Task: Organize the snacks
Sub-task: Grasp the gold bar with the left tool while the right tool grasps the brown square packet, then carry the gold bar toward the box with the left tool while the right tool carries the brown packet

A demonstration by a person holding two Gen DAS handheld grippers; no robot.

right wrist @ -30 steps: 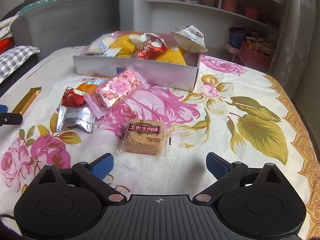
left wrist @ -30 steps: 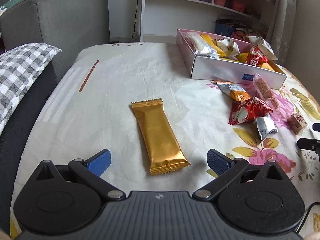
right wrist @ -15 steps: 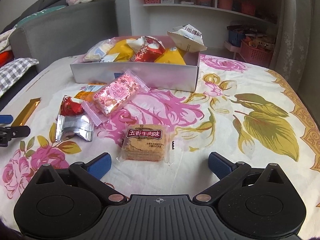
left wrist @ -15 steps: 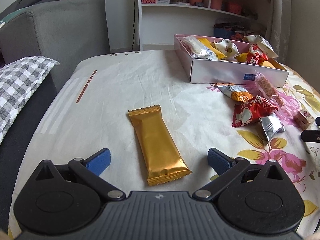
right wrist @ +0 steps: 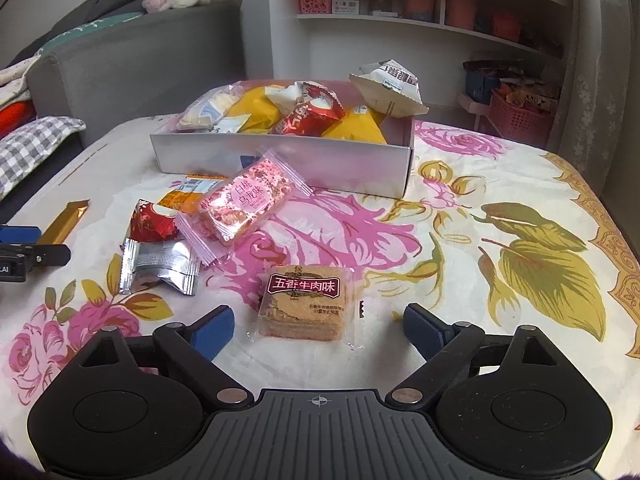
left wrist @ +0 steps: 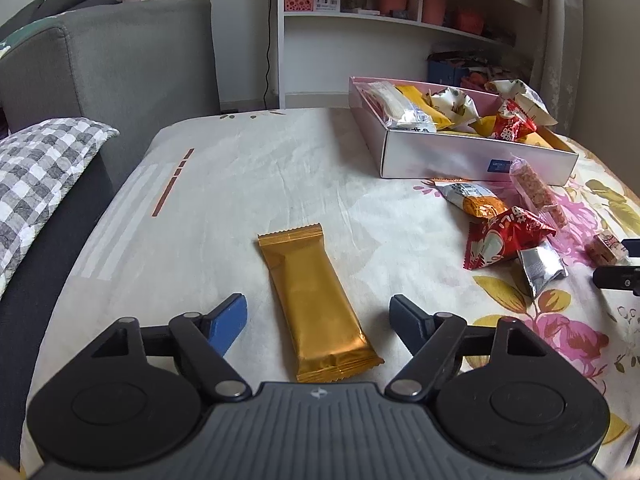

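My left gripper (left wrist: 318,318) is open, its fingers on either side of the near end of a gold bar wrapper (left wrist: 314,300) lying flat on the cloth. My right gripper (right wrist: 318,326) is open around a clear-wrapped brown biscuit pack (right wrist: 304,304). A white box (left wrist: 472,158) holds several snacks; it also shows in the right wrist view (right wrist: 280,164). Loose on the cloth lie a pink packet (right wrist: 248,202), a red packet (right wrist: 150,224), a silver packet (right wrist: 160,266) and an orange packet (right wrist: 188,194).
The cloth-covered table (left wrist: 248,184) drops off at its left edge beside a grey sofa (left wrist: 108,64) with a checked cushion (left wrist: 36,176). White shelves (left wrist: 400,20) stand behind. The left gripper shows at the left edge of the right wrist view (right wrist: 24,252).
Both grippers have moved forward and lower, so the gold bar and the biscuit pack now sit between their open fingers. Nothing was picked up.
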